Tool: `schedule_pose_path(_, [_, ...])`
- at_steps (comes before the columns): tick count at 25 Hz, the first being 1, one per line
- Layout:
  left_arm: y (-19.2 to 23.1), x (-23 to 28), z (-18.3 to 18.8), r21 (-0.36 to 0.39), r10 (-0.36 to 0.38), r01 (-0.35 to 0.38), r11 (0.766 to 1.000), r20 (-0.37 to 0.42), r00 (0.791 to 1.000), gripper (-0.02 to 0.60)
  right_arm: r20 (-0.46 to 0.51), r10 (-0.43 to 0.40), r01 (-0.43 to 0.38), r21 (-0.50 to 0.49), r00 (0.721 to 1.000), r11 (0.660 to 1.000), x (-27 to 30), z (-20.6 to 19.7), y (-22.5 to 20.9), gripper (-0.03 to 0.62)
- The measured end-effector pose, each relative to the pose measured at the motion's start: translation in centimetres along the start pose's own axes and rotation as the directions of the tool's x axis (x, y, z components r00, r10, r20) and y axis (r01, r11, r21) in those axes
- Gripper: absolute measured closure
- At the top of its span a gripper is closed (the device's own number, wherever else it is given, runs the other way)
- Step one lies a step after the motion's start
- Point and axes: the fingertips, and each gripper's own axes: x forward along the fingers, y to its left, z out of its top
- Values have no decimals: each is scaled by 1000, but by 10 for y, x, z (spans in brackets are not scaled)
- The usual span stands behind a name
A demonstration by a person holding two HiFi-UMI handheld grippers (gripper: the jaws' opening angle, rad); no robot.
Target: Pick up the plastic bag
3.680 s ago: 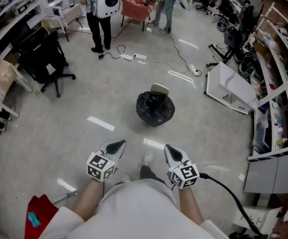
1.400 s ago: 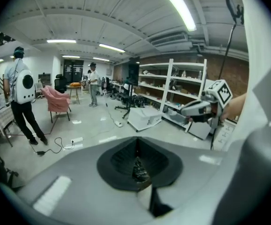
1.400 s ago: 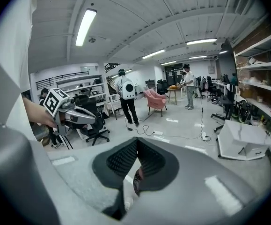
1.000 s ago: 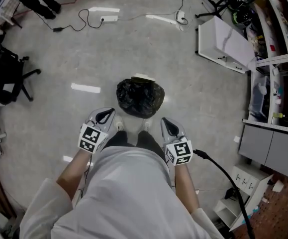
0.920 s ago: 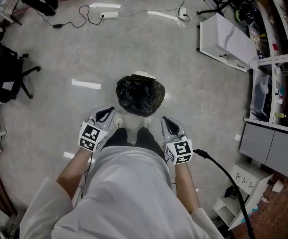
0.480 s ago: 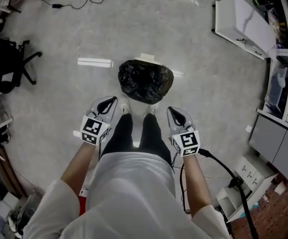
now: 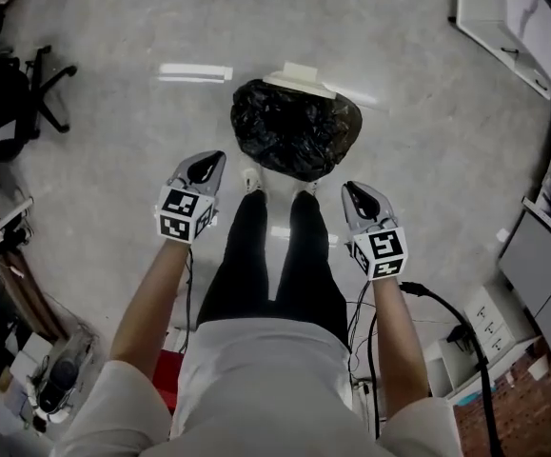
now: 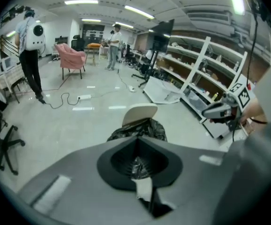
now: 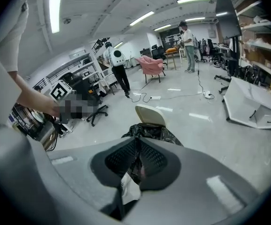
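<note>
The black plastic bag [image 7: 296, 127] lines a bin on the floor just beyond the person's shoes, with a beige lid [image 7: 299, 76] at its far rim. My left gripper [image 7: 213, 158] hovers at the bag's near left with its jaws together and nothing in them. At the bag's near right, my right gripper [image 7: 351, 188] has jaws that are opening, a thin slit with nothing between them. Over the left gripper's [image 8: 136, 142] jaws, the left gripper view shows the bag [image 8: 126, 131] and lid [image 8: 140, 112]. The right gripper [image 9: 137, 146] view shows the same bag [image 9: 154, 131].
A black office chair [image 7: 13, 89] stands at the left, and a white panel [image 7: 508, 8] lies at the top right beside shelving. A black cable [image 7: 456, 327] trails from the right gripper. People [image 8: 30, 50], a pink chair [image 8: 72, 60] and floor cables [image 8: 67, 99] are far behind the bag.
The person has walked up to the bag, which now lies closer and larger in the head view. Both grippers have come forward to flank its near side.
</note>
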Motion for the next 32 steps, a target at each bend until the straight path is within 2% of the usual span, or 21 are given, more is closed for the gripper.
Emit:
schedule_pose_path(4, [27, 56, -43, -68, -9, 2, 998, -103, 995, 560, -48, 2, 0, 45, 999, 999, 42, -34, -27, 550])
schedule_pose_path(10, [69, 129, -95, -161, -26, -11, 987, -227, 974, 515, -125, -16, 27, 92, 992, 995, 103, -86, -70, 505])
schedule_pose_path(14, [91, 171, -131, -274, -55, -29, 961, -294, 954, 437, -172, -22, 46, 135, 985, 990, 138, -123, -99, 474])
schedule_pose_path(17, [102, 194, -145, -310, -66, -38, 950, -317, 946, 352, -192, -35, 75, 205, 981, 976, 159, -148, -125, 429])
schedule_pose_path(20, [106, 216, -153, -366, -101, -20, 930, -308, 946, 276, -213, -33, 93, 279, 976, 956, 177, -170, -149, 324])
schedule_pose_path(23, [103, 241, -163, -444, -162, 19, 896, -287, 944, 253, -232, 6, 75, 339, 973, 938, 197, -190, -166, 202])
schedule_pose_path(25, [97, 254, -168, -463, -197, 45, 885, -285, 938, 242, -234, 57, 39, 385, 971, 922, 210, -199, -169, 159])
schedule_pose_path(27, [91, 262, -169, -461, -213, 64, 885, -280, 936, 250, -233, 127, -20, 415, 964, 910, 219, -202, -165, 154])
schedule_pose_path(28, [89, 265, -168, -453, -214, 69, 889, -276, 937, 286, -234, 163, -53, 418, 959, 907, 224, -203, -161, 154])
schedule_pose_path(30, [83, 273, -167, -440, -220, 87, 894, -261, 940, 318, -244, 204, -98, 385, 948, 918, 233, -205, -154, 170])
schedule_pose_path(31, [80, 277, -167, -435, -227, 98, 895, -255, 940, 341, -253, 200, -103, 350, 947, 931, 237, -205, -152, 240])
schedule_pose_path(32, [77, 281, -168, -426, -232, 107, 898, -252, 940, 361, -261, 184, -98, 311, 948, 945, 241, -206, -152, 336])
